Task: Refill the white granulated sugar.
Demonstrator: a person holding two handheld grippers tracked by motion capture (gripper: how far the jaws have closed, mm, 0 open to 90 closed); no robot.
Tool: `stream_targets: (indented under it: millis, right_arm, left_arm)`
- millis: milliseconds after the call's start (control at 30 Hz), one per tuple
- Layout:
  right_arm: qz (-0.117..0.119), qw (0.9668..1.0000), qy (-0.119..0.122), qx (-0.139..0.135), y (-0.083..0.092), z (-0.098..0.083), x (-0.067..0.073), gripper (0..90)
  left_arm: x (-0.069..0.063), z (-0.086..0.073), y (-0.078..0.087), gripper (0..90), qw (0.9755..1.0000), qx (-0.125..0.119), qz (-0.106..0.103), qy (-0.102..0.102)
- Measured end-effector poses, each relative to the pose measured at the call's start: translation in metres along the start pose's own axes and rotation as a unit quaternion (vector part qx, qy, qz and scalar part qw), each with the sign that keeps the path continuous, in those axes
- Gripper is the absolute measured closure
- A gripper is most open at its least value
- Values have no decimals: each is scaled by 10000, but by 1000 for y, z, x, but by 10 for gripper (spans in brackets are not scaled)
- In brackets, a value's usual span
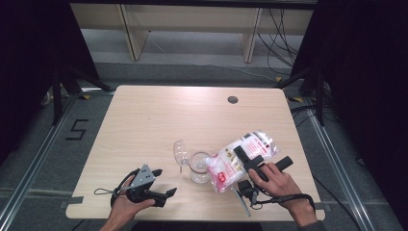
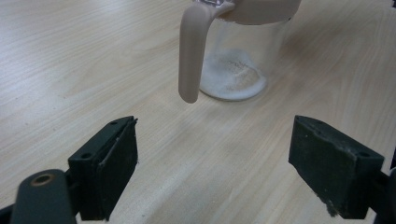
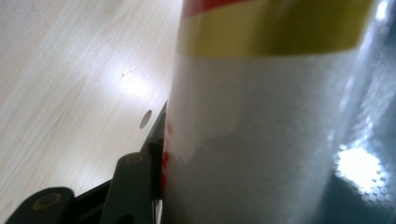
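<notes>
While the left tool idles, the right tool clamps the bag.

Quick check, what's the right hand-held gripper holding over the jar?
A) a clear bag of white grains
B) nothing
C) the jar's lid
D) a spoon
A: the right hand-held gripper clamps the bag, which is tilted with its mouth over the open jar.

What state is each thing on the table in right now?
Glass jar: upright, lid swung open, some white grains inside.
Bag: tilted mouth-down toward the jar, gripped.
Right tool: shut on the bag.
Left tool: open, holding nothing, resting near the table edge.
</notes>
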State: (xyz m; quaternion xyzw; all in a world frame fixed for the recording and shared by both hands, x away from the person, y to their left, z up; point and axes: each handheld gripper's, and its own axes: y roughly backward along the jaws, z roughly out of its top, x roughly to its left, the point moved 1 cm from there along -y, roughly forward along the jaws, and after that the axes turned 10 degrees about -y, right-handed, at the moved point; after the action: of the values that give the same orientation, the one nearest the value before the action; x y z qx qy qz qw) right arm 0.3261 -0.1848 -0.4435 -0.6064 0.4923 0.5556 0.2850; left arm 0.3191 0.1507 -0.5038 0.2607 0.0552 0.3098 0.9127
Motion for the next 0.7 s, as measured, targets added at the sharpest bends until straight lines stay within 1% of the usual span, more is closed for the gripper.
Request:
stream_targets:
  millis: [133, 200, 233, 300, 333, 367, 400, 433, 467, 533, 567, 600, 633, 667, 700]
  right_arm:
    - [-14, 10000, -19, -24, 0, 0, 0, 554]
    - [-10, 10000, 6, -38, 0, 1, 0, 556]
    - [-30, 10000, -52, -15, 0, 1, 1, 556]
    - [-40, 10000, -37, -14, 0, 0, 1, 556]
    - [-45, 10000, -20, -13, 0, 0, 1, 557]
    - [-46, 10000, -25, -10, 0, 0, 1, 557]
    - [-27, 10000, -6, -26, 0, 0, 0, 557]
    - [-19, 10000, 36, -47, 0, 0, -1, 558]
    - [-18, 10000, 35, -59, 0, 0, -1, 558]
    - [-21, 10000, 18, -42, 0, 0, -1, 558]
    - [-19, 10000, 16, -36, 0, 0, -1, 559]
    - [-12, 10000, 37, -25, 0, 0, -1, 559]
    - [-20, 10000, 42, -36, 0, 0, -1, 559]
    - [-21, 10000, 46, -37, 0, 0, -1, 560]
    - [-24, 10000, 55, -44, 0, 0, -1, 560]
  left_arm:
    - [0, 0, -1, 153, 10000, -65, -41, 33]
    - [0, 0, 0, 153, 10000, -12, -34, 2]
    - [0, 0, 0, 153, 10000, -14, -34, 2]
    - [0, 0, 0, 153, 10000, -6, -41, -30]
    - [-1, 0, 0, 153, 10000, -11, -2, -9]
    - [-1, 0, -1, 153, 10000, -31, -52, 0]
    - [-1, 0, -1, 153, 10000, -43, -45, 2]
    - [2, 0, 0, 153, 9999, 90, -8, -142]
    - [0, 0, 0, 153, 10000, -16, -16, -34]
    - [0, 0, -1, 153, 10000, -31, -41, -23]
    - [0, 0, 0, 153, 10000, -20, -11, -30]
    - [-1, 0, -1, 153, 10000, -66, -43, 6]
    - [1, 0, 0, 153, 9999, 36, -10, -110]
    - [0, 0, 0, 153, 10000, -29, -37, -44]
    - [0, 0, 0, 152, 10000, -47, -44, -53]
